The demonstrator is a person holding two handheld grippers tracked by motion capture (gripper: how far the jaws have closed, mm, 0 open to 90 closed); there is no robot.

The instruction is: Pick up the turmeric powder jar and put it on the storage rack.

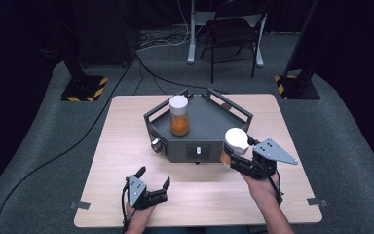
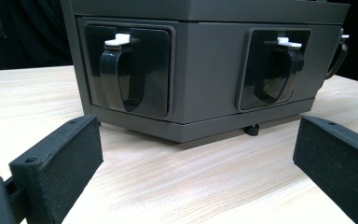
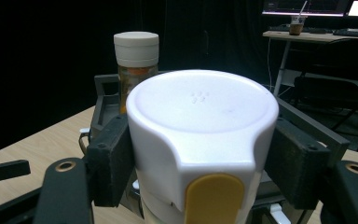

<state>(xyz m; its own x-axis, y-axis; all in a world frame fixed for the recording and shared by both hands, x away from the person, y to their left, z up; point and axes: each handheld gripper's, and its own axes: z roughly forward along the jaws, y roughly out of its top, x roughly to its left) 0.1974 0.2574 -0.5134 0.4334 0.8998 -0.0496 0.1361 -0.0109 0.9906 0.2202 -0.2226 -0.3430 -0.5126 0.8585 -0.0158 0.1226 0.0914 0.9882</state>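
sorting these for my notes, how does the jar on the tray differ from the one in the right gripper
The jar on the tray stands free on the grey tray; the held jar sits clamped in the right gripper, just off the tray's corner. The tray jar's lid is plain white; the held jar's lid has a yellow tab. Both have white lids and orange contents.

Both grippers matte black. Left gripper [image 1: 153,180]: two flat rectangular jaws with a grainy, foam-like pad face, a small screw hole near each tip; grey three-cornered plate with small holes on top; black cable trailing back along the forearm. Right gripper [image 1: 237,155]: same black body, larger grey three-cornered plate with dark dots, brass-ringed holes in the jaw arms, black cable. Forearms bare, no sleeves in shot
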